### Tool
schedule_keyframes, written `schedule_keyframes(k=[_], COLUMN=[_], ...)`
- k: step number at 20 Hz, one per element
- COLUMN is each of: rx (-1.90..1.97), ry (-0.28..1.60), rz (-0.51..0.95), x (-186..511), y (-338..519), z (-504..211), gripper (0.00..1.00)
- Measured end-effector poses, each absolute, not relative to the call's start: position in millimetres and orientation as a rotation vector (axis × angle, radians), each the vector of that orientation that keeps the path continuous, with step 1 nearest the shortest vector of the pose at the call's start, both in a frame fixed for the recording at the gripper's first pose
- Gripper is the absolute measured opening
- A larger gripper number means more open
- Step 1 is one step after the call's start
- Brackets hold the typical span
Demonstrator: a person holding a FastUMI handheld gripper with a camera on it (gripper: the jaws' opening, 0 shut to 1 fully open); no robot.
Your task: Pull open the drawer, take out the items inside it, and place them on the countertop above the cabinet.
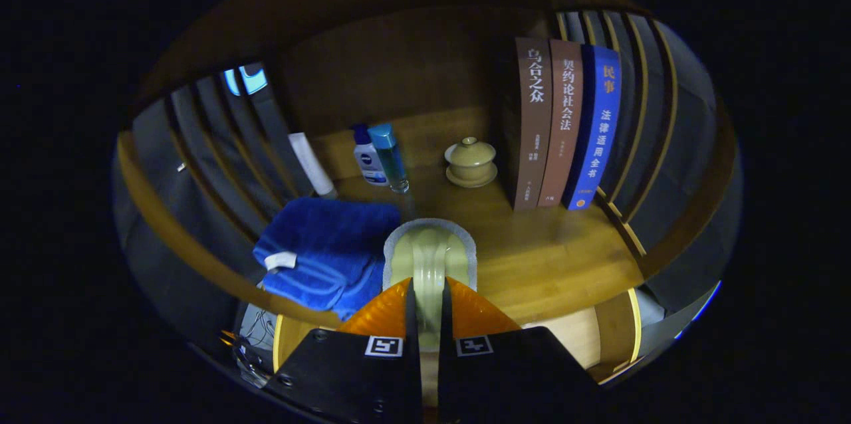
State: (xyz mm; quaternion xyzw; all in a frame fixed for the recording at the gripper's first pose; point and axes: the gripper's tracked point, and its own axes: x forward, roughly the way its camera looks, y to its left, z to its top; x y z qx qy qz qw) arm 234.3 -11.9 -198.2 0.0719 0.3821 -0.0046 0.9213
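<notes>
The tool (pixel 426 318) is nearly closed, both fingers pressing on a pale green object (pixel 427 258) with a grey rim. It hangs over the wooden counter (pixel 552 258), just beside a blue towel (pixel 326 248).

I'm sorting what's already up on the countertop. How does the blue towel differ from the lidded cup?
The blue towel is soft folded cloth lying flat, beside the fingers; the lidded cup is a hard pale olive piece standing upright on a saucer, beyond them. The towel looks wider and lower. Both rest on the wooden countertop.
</notes>
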Motion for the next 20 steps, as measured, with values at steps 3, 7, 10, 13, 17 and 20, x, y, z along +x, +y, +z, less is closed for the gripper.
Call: schedule_keyframes(k=[3,7,10,13,17,20], rx=[0.121,0.077,0.095,0.091,0.124,0.15], ry=[0.858,0.903,0.886,0.877,0.817,0.757], rz=[-0.015,-0.033,-0.027,-0.026,-0.018,-0.005], x=[257.1,276.0,288.9,287.4,277.9,256.5], y=[-14.6,-17.9,-14.6,-15.4,-13.7,-12.8], z=[-222.7,-239.4,-236.9,-235.4,-222.7,-207.9], gripper=[0.14,0.14,0.22,0.55,0.95,1.0])
